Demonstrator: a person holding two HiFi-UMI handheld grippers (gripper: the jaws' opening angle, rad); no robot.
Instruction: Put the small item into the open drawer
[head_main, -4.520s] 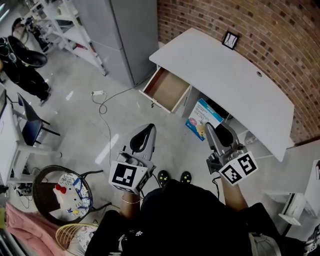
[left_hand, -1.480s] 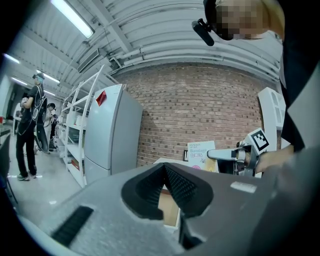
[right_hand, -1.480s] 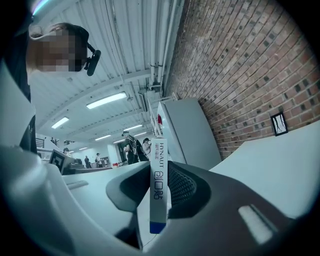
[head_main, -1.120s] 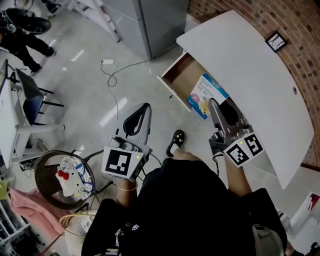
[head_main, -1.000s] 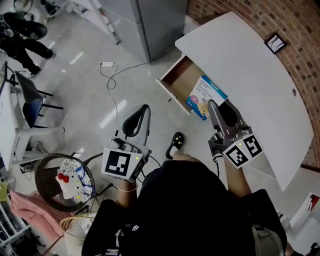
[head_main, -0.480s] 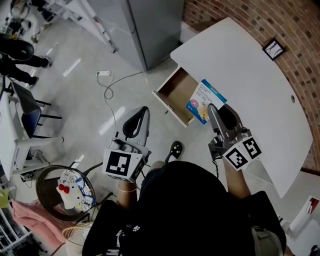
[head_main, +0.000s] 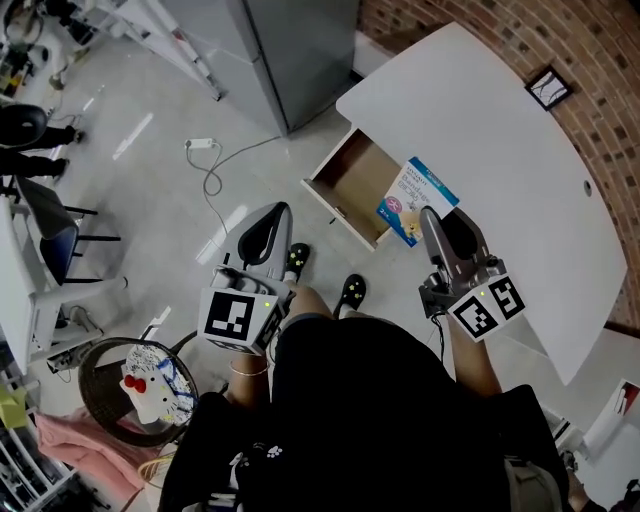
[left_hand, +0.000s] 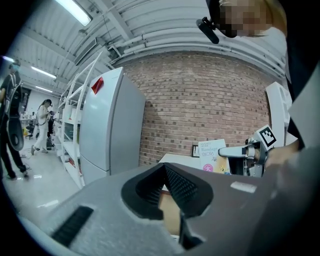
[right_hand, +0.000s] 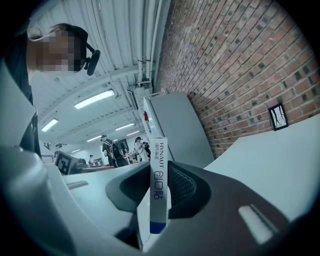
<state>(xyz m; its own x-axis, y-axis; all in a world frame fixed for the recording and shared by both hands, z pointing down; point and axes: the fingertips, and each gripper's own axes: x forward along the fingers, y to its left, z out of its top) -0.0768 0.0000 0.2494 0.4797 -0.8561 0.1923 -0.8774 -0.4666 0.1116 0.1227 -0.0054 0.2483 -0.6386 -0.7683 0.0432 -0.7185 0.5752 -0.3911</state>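
Head view: box (head_main: 416, 197) in hand-held gripper (head_main: 432, 216)

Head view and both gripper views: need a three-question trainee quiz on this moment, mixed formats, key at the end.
1. True or false: the left hand-held gripper holds the box.
2. Pick one. The drawer is: A) shut; B) open, box not yet in it; C) open, box lying inside.
3. Short answer: what grips the box?

Key
1. False. Nothing sits between its pads.
2. B.
3. The right hand-held gripper, pads pressed on the box's two broad faces.
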